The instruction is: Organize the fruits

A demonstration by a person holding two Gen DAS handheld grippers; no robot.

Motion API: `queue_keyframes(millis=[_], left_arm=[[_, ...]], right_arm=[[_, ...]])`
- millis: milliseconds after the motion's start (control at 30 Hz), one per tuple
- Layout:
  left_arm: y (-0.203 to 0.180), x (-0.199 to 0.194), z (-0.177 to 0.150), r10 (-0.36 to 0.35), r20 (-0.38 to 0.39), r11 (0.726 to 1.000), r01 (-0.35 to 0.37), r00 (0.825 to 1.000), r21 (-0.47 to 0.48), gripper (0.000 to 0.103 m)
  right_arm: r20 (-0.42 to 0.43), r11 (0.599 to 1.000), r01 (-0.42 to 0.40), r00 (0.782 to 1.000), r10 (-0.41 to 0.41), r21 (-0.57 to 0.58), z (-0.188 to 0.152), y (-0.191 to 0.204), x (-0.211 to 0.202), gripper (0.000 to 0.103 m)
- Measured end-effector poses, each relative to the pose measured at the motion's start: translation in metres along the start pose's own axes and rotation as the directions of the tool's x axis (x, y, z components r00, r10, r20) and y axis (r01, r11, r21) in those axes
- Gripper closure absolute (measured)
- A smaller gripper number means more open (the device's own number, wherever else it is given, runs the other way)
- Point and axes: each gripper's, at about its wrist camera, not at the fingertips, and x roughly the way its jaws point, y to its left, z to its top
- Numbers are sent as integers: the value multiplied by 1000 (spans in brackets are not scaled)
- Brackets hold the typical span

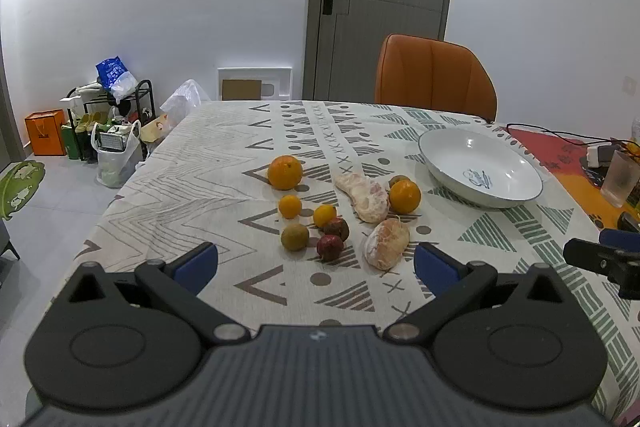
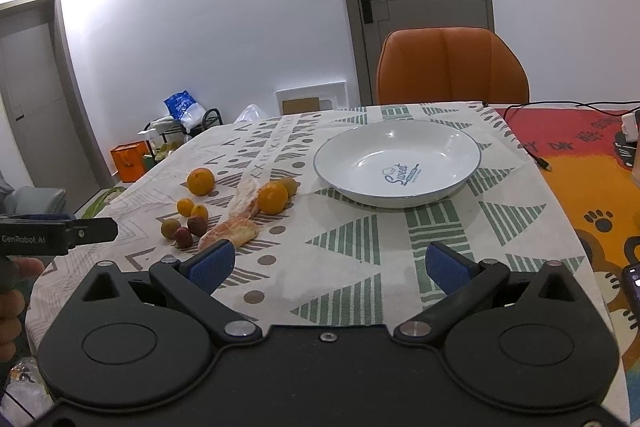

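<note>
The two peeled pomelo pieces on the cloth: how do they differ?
The far pomelo piece is long, flattish and curved, lying beside the big orange. The near pomelo piece is shorter, rounder and plumper, lying alone, closest to the camera. Both are pale pink, peeled, and outside the white bowl.

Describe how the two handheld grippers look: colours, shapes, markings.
Both match. The left gripper and right gripper each have a matte black body with two round discs, black angled linkage arms with silver pivot pins, and textured blue pads. White "GenRobot.AI" lettering marks the left one's side. No cables show.
</note>
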Motion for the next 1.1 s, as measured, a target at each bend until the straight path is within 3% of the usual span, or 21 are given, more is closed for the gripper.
queue_keyframes(millis=[1100], left_arm=[[0,11,-3,-25,11,1000,25,1000,-1,0]], right_arm=[[-2,999,-31,1000,31,29,-1,-4,7,0]])
